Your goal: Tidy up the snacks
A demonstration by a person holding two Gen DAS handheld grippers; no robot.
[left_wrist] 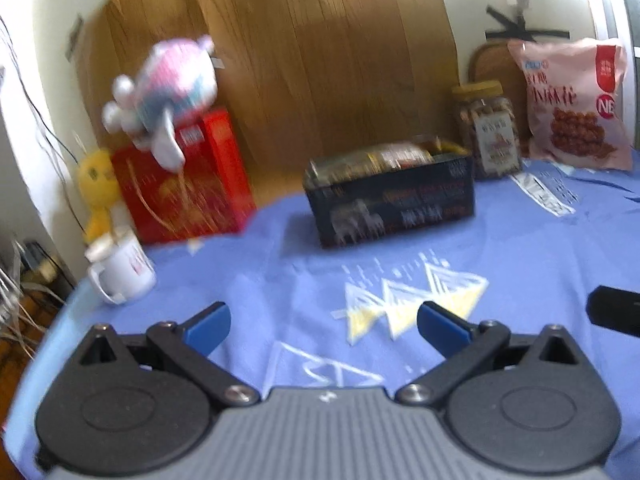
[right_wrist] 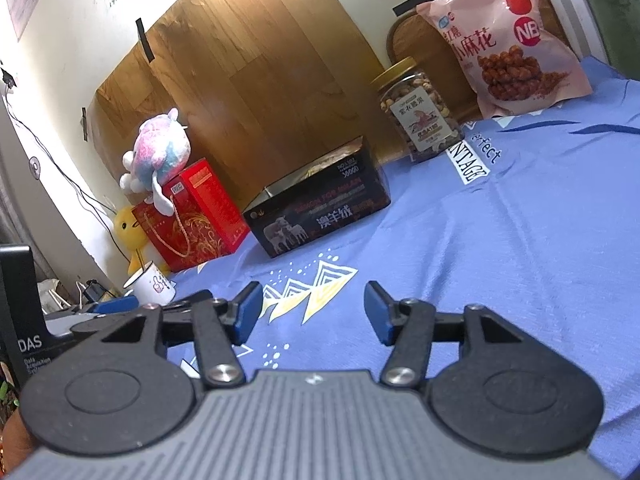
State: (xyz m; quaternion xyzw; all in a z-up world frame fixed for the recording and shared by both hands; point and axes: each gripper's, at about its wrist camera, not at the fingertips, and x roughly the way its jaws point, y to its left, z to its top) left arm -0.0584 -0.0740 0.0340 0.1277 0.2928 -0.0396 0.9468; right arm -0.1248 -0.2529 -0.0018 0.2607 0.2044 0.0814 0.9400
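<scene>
A black open-top box (left_wrist: 390, 200) stands on the blue cloth with several wrapped snacks (left_wrist: 384, 160) lying inside it; the right wrist view shows the same box (right_wrist: 320, 208) from lower down. Behind it to the right are a clear jar of nuts (left_wrist: 490, 132) (right_wrist: 420, 112) with a yellow lid and a pink snack bag (left_wrist: 576, 108) (right_wrist: 508, 44) leaning on the wall. My left gripper (left_wrist: 324, 326) hangs open over the cloth, well short of the box, nothing between its blue pads. My right gripper (right_wrist: 314, 312) is open too, with nothing in it.
At the left edge sit a red gift box (left_wrist: 180, 188) with a plush toy (left_wrist: 168, 96) on top, a yellow plush (left_wrist: 98, 192) and a white mug (left_wrist: 120, 272). A wooden board (left_wrist: 320, 60) backs the table. Part of a black device (left_wrist: 616, 314) shows at the right.
</scene>
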